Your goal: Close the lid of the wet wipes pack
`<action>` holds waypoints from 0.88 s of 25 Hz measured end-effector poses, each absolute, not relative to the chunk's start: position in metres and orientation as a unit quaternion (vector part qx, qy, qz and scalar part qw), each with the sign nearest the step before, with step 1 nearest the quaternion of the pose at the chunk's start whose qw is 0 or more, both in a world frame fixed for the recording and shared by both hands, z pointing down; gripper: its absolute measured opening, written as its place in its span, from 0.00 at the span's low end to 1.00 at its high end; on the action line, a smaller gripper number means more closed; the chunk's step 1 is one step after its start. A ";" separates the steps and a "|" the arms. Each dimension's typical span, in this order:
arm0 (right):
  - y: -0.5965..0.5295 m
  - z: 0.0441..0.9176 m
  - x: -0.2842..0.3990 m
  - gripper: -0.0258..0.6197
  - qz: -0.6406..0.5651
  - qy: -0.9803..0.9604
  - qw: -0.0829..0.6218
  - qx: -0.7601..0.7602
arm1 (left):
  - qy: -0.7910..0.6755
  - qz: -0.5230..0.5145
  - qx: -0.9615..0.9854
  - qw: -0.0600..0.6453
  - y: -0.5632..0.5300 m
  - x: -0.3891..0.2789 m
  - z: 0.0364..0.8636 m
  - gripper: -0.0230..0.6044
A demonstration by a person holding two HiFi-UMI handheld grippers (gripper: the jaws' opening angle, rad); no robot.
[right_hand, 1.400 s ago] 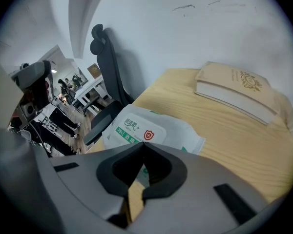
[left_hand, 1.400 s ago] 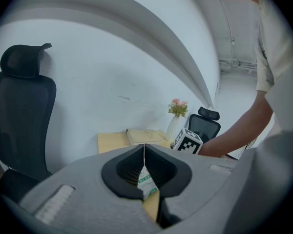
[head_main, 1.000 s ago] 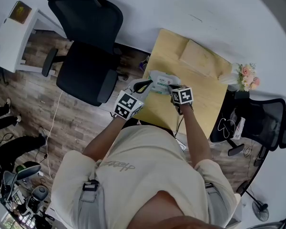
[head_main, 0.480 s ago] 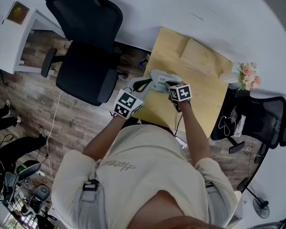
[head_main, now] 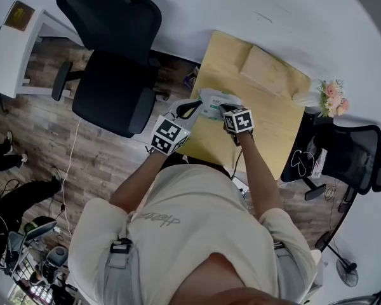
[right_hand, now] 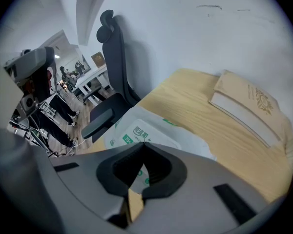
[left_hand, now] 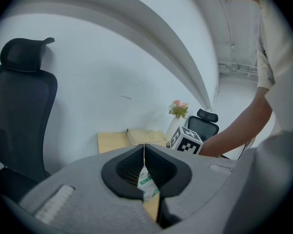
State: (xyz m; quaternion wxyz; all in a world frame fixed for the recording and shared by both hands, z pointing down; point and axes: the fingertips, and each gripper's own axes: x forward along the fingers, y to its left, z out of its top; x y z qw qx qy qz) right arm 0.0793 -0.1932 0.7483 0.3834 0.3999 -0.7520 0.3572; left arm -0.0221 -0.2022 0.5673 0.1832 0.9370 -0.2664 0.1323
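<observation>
The pack (right_hand: pixel 145 130) lies on the near left part of the tabletop (right_hand: pixel 195 99), at the centre of the head view. It is white with green print. On its top label a green "75%" can be read in the right gripper view; the other characters are too small to make out.

The right claw (right_hand: pixel 144 143) sits over the label's near edge, jaws together with nothing between them. The left claw (left_hand: pixel 144 146) is at the pack's left end. Its jaws are also together, and a strip of the pack shows through the hollow below the tips.

Behind the pack, in the upper right of the right gripper view, a tan book (right_hand: pixel 249 110) lies flat on the wood – the ornament on its cover cannot be read. At the tabletop's right edge in the head view a white vase (head_main: pixel 303 98) holds pink flowers (head_main: pixel 331 98). A black chair (head_main: pixel 111 75) stands at the upper left, beside the tabletop.
</observation>
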 end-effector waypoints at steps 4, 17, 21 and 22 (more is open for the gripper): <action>-0.192 0.749 0.078 0.04 0.361 -0.751 0.382 0.399 | -0.262 0.133 0.938 0.182 -0.198 -0.020 0.567 0.07; -0.177 0.714 0.096 0.04 0.337 -0.768 0.325 0.436 | -0.253 0.143 0.944 0.154 -0.193 -0.014 0.548 0.07; -0.171 0.686 0.107 0.04 0.331 -0.778 0.282 0.454 | -0.243 0.147 0.949 0.139 -0.192 -0.005 0.541 0.07; -0.169 0.679 0.110 0.04 0.328 -0.779 0.273 0.459 | -0.242 0.148 0.949 0.135 -0.192 -0.004 0.539 0.07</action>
